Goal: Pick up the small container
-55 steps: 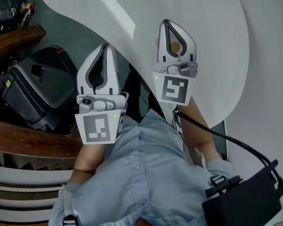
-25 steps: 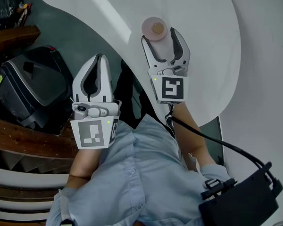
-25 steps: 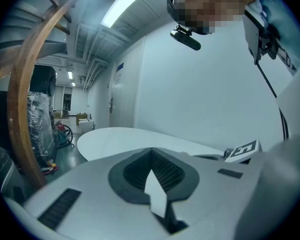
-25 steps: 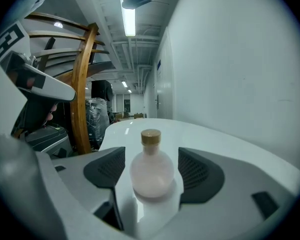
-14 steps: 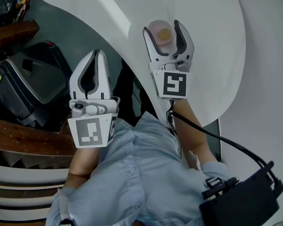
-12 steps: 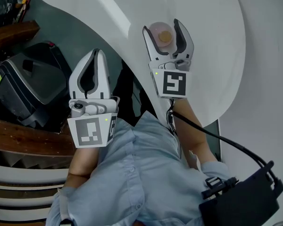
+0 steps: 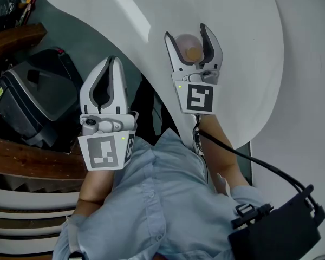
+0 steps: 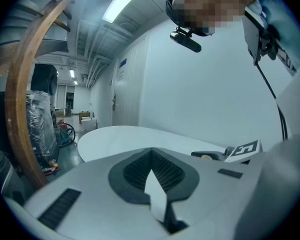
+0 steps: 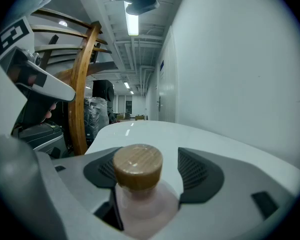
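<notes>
Tongs in your right hand stand open, straddling the small container on the white table. Your left tongs are closed and empty, beside the table edge. Centre the container between the pads, squeeze below its wooden lid, and lift straight up.

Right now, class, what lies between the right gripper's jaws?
The small container with its brown stopper stands there, shown in the right gripper view.
</notes>
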`<state>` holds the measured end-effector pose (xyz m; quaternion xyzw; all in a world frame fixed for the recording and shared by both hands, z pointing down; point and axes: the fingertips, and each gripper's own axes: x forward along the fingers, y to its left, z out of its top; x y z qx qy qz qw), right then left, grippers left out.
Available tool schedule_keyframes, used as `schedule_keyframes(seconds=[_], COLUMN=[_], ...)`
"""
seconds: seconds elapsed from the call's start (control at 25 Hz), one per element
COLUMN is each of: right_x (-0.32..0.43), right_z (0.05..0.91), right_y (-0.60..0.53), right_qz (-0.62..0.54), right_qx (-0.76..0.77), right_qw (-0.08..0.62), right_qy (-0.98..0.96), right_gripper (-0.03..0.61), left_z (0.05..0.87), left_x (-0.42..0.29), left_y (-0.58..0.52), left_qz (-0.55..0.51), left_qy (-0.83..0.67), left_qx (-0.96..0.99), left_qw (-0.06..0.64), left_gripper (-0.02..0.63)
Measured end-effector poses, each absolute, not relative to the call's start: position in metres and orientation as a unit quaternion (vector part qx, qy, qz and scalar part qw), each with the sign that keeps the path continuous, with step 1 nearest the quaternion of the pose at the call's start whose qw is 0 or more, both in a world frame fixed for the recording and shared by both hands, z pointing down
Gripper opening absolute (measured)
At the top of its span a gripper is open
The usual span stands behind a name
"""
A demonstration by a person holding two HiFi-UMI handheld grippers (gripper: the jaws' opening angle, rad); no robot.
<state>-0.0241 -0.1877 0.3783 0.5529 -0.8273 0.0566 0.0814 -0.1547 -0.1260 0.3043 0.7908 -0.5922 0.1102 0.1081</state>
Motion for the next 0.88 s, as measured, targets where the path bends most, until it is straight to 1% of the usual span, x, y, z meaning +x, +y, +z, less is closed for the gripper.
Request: schedule_keyframes(seconds=[0.2, 0.44, 0.72, 0.8, 0.88], right_x=[-0.026, -0.031, -0.027, -0.026, -0.027], right_z=[0.370, 0.377, 0.382, 0.379, 0.378], right_y=[-0.185, -0.186, -0.193, -0.196, -0.196], right_qz=[0.050, 0.049, 0.028, 0.017, -0.005], right_qx=[0.554, 0.533, 0.538, 0.541, 0.532], right_qw=[0.077, 0.092, 0.133, 0.143, 0.176], right_qy=[-0.828, -0.839, -0.832, -0.829, -0.828], right_gripper=[0.321, 0.310, 0.231, 0.187, 0.144], left_z=[0.307, 0.308, 0.307, 0.307, 0.307], left_x=[-0.155, -0.149, -0.147, -0.147, -0.147], left_y=[-0.128, -0.132, -0.138, -0.141, -0.143], left_qz=[0.113, 0.113, 0.115, 0.115, 0.114], left_qy=[-0.590, -0.580, -0.570, -0.569, -0.569], left_qx=[0.792, 0.800, 0.807, 0.808, 0.809], left_qw=[0.108, 0.104, 0.100, 0.098, 0.097], left_gripper=[0.000, 0.000, -0.001, 0.000, 0.000])
